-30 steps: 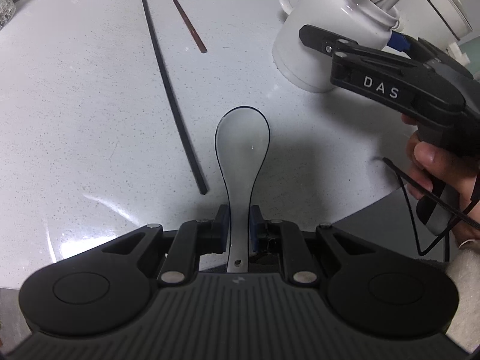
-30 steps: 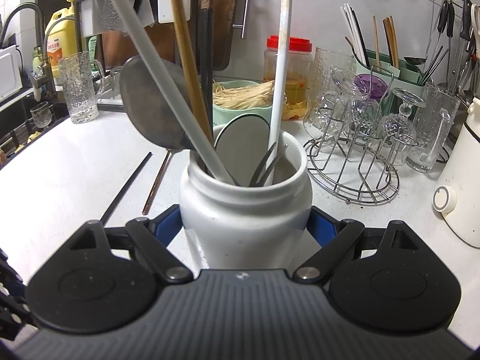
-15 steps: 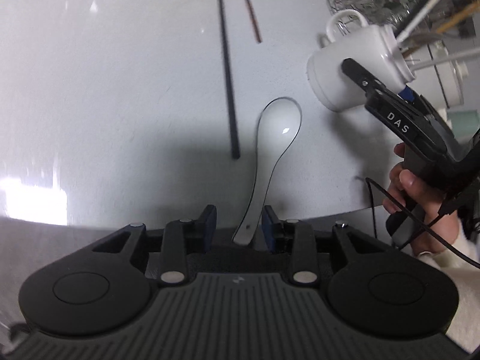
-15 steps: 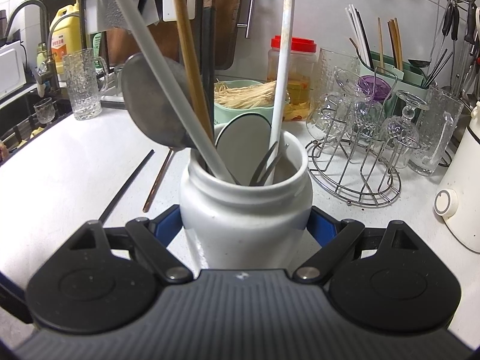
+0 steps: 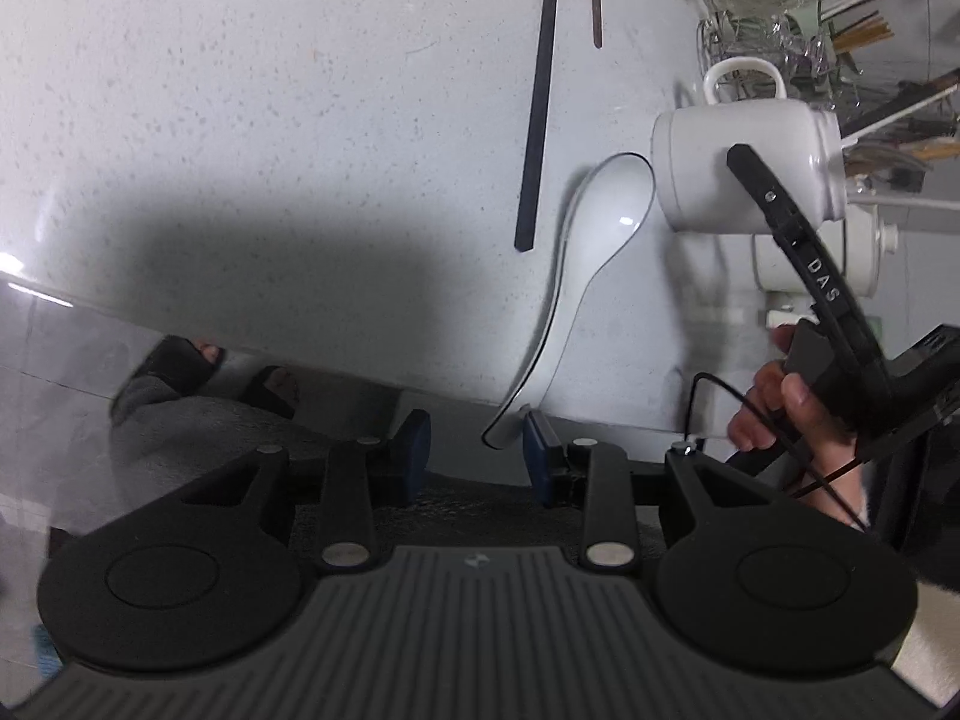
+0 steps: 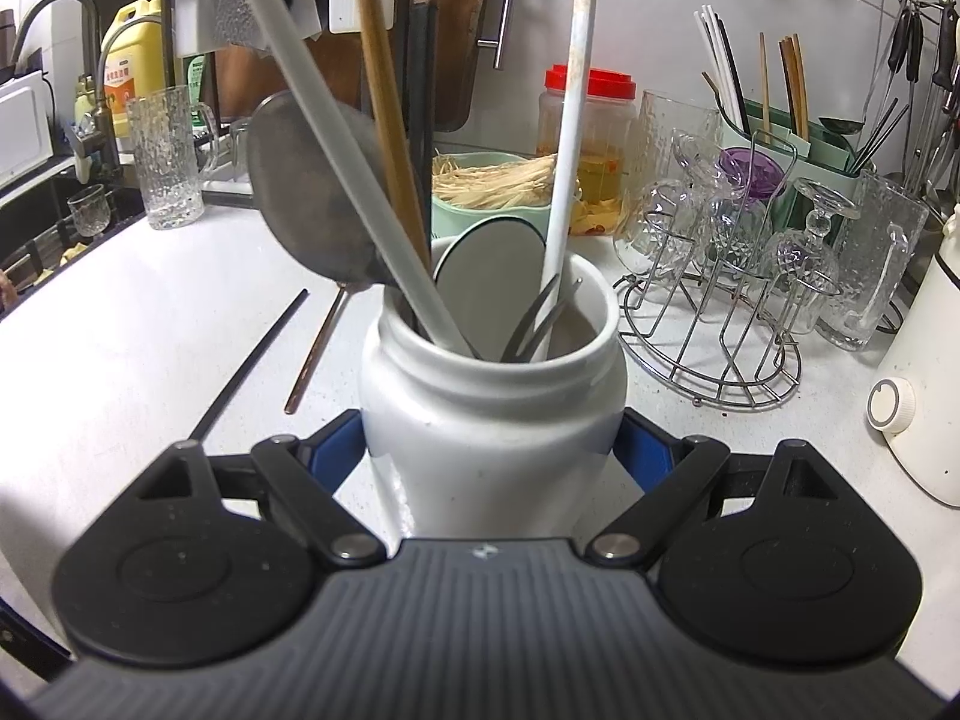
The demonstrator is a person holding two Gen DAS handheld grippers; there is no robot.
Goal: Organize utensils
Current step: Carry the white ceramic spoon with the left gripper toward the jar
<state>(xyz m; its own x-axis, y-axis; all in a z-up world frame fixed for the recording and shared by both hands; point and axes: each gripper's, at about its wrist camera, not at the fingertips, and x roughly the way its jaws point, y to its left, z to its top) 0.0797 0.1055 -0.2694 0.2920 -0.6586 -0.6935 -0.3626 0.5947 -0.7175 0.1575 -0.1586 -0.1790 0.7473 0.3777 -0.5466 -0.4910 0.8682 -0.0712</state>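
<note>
The left gripper (image 5: 474, 441) stands released, its blue pads apart around the handle end of the white ceramic soup spoon (image 5: 591, 240), which lies on the speckled white bench (image 5: 270, 120) beside the white ceramic utensil jar (image 6: 492, 396). The right gripper (image 6: 492, 450) clasps that jar. A good regrasp likely means centring the handle between the pads, closing squarely, then lifting clear of the long black chopstick (image 5: 540, 102).
</note>
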